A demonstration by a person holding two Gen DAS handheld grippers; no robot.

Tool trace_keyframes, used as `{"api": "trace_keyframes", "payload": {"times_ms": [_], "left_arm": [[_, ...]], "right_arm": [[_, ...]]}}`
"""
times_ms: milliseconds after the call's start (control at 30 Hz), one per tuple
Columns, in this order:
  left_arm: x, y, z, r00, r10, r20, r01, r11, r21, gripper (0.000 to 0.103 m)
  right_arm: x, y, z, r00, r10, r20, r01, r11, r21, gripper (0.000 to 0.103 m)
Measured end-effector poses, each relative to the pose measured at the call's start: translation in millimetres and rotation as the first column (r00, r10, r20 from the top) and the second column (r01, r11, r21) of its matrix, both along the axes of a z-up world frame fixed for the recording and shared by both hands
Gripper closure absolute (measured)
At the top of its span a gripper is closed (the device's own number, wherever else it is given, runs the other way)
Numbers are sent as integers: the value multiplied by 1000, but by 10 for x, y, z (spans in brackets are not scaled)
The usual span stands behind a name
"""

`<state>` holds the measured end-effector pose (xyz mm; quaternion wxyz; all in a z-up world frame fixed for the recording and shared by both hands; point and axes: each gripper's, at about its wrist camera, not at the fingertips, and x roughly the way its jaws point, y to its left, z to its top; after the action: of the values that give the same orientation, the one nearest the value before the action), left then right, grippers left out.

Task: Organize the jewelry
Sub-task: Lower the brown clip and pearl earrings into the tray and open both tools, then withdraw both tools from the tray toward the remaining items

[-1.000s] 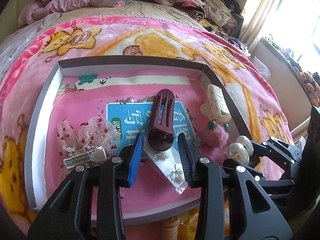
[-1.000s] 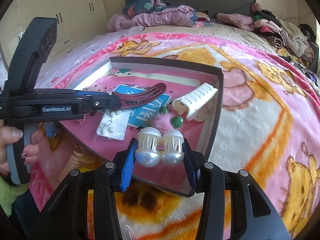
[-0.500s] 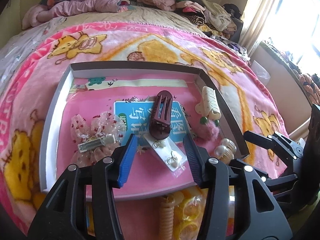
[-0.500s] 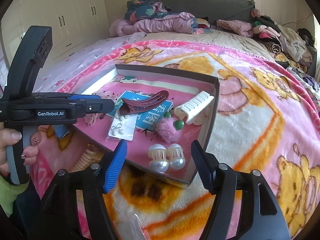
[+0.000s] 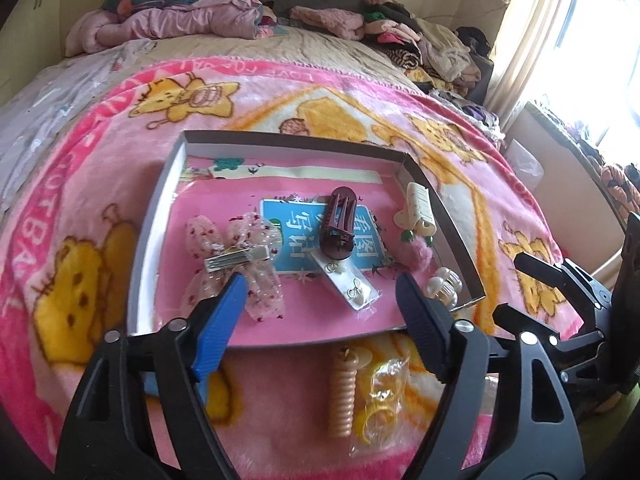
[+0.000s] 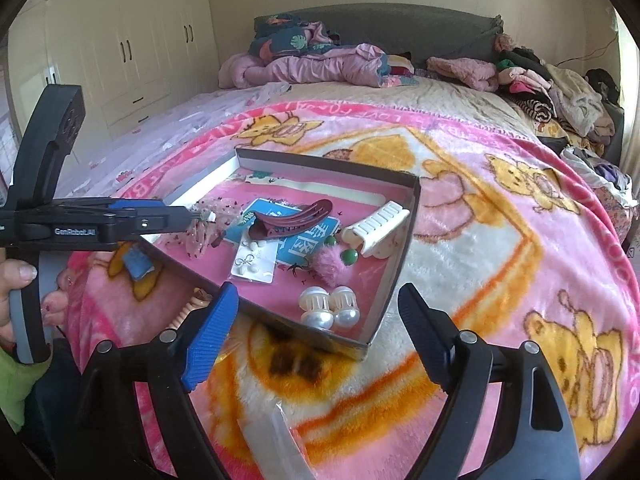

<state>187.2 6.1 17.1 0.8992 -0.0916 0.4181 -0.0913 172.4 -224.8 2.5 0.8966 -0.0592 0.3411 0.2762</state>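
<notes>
A shallow grey-rimmed box (image 5: 152, 216) with a pink floor lies on the blanket. In it are a maroon hair clip (image 5: 339, 222) on a blue card, an earring card (image 5: 348, 284), a lace bow clip (image 5: 240, 258), a white claw clip (image 5: 418, 210), a pink pom tie (image 5: 418, 250) and a pearl claw clip (image 6: 330, 308) in the near right corner. My left gripper (image 5: 320, 284) hangs over the box's near edge, jaws opening, nothing between them. My right gripper (image 6: 318, 296) hovers before the pearl clip, jaws also opening and empty.
A beige spiral hair tie (image 5: 343, 392) and a yellow piece in a clear bag (image 5: 380, 404) lie on the blanket just outside the box's near wall. Piled clothes (image 6: 320, 64) fill the head of the bed. A hand (image 6: 20, 280) holds the left gripper's handle.
The left gripper let go of the maroon clip and the right let go of the pearl clip. Both opened wide and drew back and up from the box.
</notes>
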Motion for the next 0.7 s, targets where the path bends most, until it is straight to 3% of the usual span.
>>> {"api": "trace_keyframes", "payload": {"times_ms": [333,700], "left_arm": [[-248,157,108,999,49,25,-49,999,-5,18],[-497,311,98,996,89,29,-89,996,1,18]], "right_arm": [[-188,-9,121,1000,12,25,-12,1000,6,22],[-387,97,159,998,57,27,-57,998,6,22]]}}
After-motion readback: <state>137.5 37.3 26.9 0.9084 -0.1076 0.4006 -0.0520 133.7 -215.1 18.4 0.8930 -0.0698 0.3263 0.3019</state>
